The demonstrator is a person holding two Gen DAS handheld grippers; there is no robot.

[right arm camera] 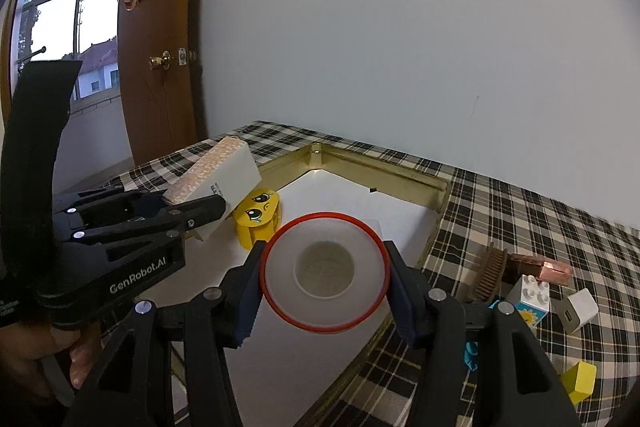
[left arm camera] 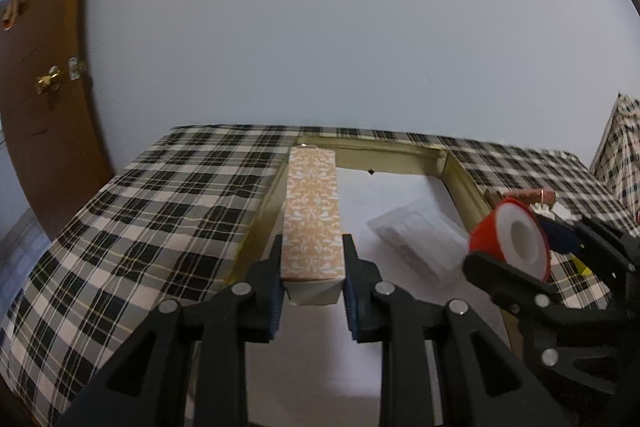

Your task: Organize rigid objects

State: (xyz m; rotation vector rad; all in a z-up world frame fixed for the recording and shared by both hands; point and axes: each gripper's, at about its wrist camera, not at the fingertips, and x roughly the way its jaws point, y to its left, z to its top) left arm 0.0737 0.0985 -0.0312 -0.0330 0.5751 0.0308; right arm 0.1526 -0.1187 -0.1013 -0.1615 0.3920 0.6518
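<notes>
Both hands are loaded here. The long rectangular box with the peach-and-white damask pattern [left arm camera: 313, 215] is clamped at its near end by the left gripper [left arm camera: 313, 259], jaws closed on its two side faces. It hangs over the left edge of the shallow gold-rimmed tray with the white floor [left arm camera: 460, 183]. Its long axis runs straight out along the fingers, away from the wrist and towards the wall; from the right wrist view it looks tipped nose-up, the far end higher than the gripped end.

The red-rimmed white plastic cup-shaped piece [right arm camera: 325, 267] sits in the right gripper [right arm camera: 325, 281], jaws closed on its rim from both sides, open mouth facing back at the camera, hovering over the tray.

If I had to guess, the current step is putting both pieces down in the tray. I'd level the box first and lay it parallel to the left rim so it doesn't land on the yellow cartoon-face toy [right arm camera: 258, 217] just below it. The white foam insert [left arm camera: 420, 239] is also in there.

A brown comb [right arm camera: 488, 273], a copper-coloured case [right arm camera: 538, 267], a white charger cube [right arm camera: 578, 309] and toy blocks [right arm camera: 532, 297] wait on the plaid-clothed surface [left arm camera: 160, 195].
</notes>
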